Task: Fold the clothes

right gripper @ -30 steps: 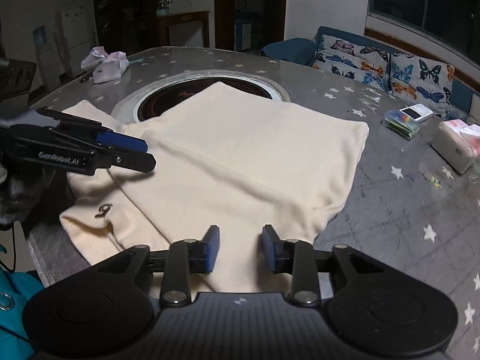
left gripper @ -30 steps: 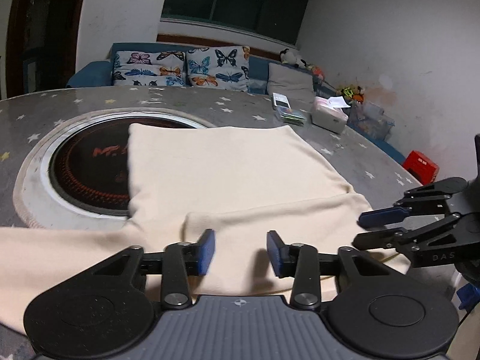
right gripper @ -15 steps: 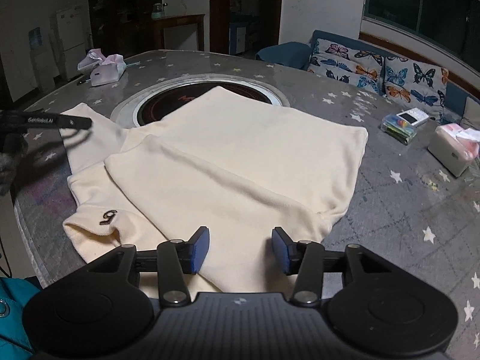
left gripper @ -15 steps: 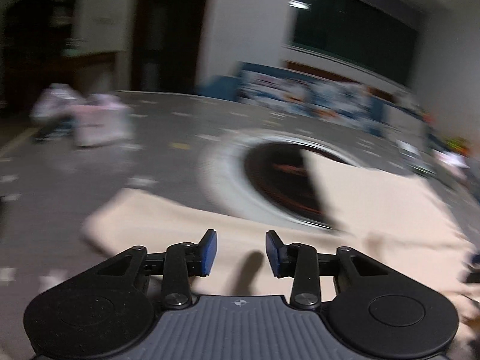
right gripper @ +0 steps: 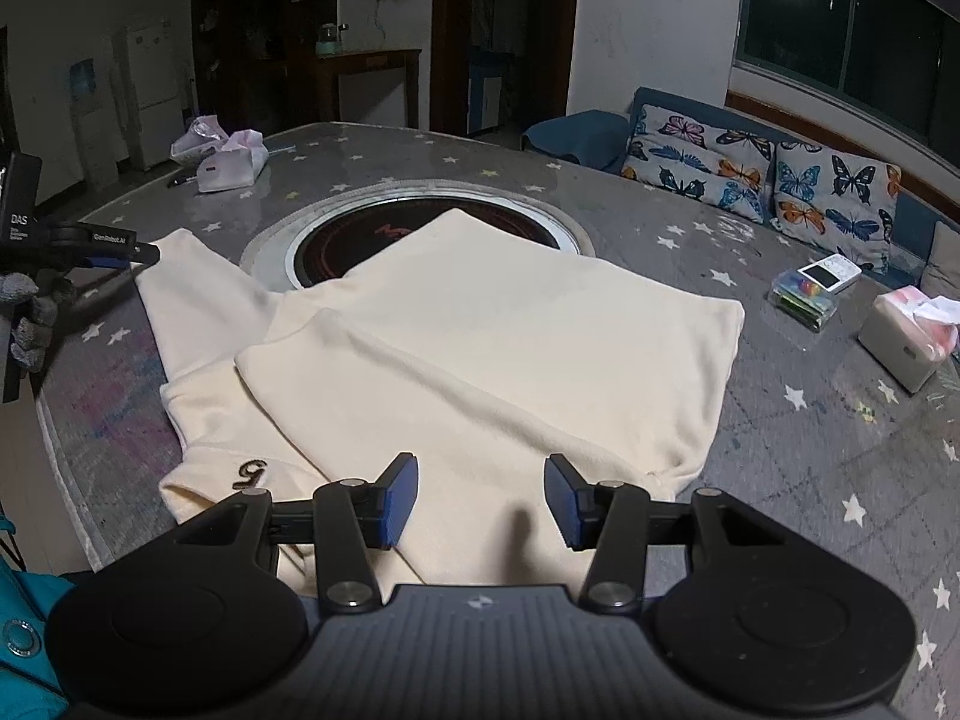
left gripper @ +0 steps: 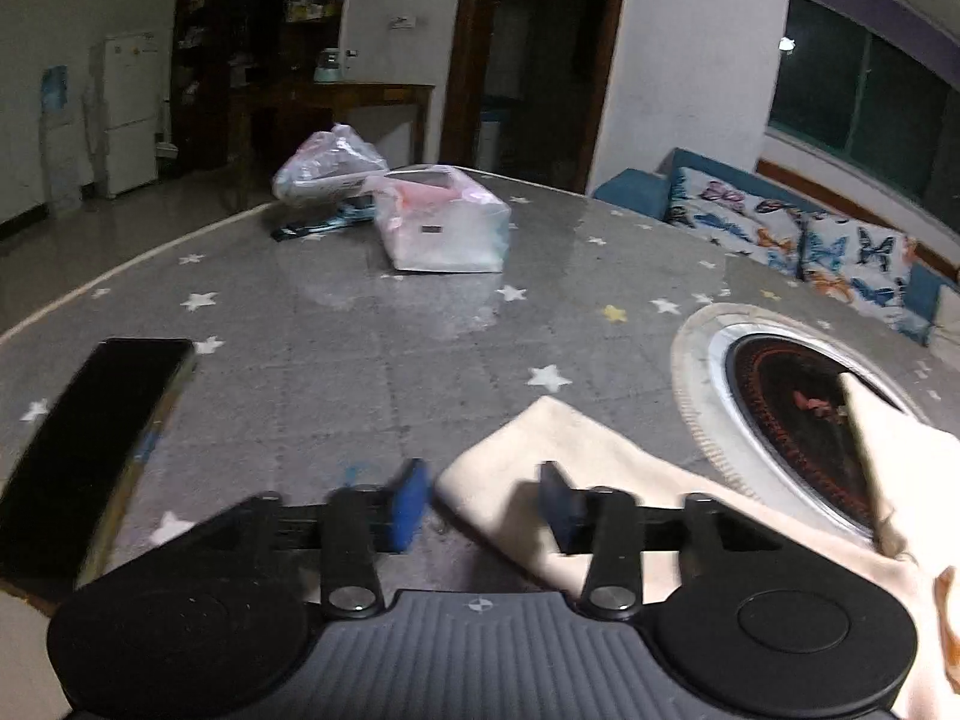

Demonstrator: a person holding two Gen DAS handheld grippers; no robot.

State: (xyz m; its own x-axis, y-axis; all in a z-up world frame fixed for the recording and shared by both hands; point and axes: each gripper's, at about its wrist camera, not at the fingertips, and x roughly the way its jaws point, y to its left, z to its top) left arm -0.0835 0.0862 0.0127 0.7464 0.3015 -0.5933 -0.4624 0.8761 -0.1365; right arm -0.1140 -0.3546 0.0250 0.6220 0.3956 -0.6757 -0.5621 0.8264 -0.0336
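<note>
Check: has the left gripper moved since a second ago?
Yes. The left gripper swung left: it faced the butterfly cushions over the garment's middle, and now sits at the cream sleeve end.

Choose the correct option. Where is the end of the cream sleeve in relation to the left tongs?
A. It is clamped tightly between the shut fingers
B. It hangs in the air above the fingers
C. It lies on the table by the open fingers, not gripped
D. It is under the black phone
C: the left tongs are open, and the cream sleeve end lies flat on the table by them.
</note>
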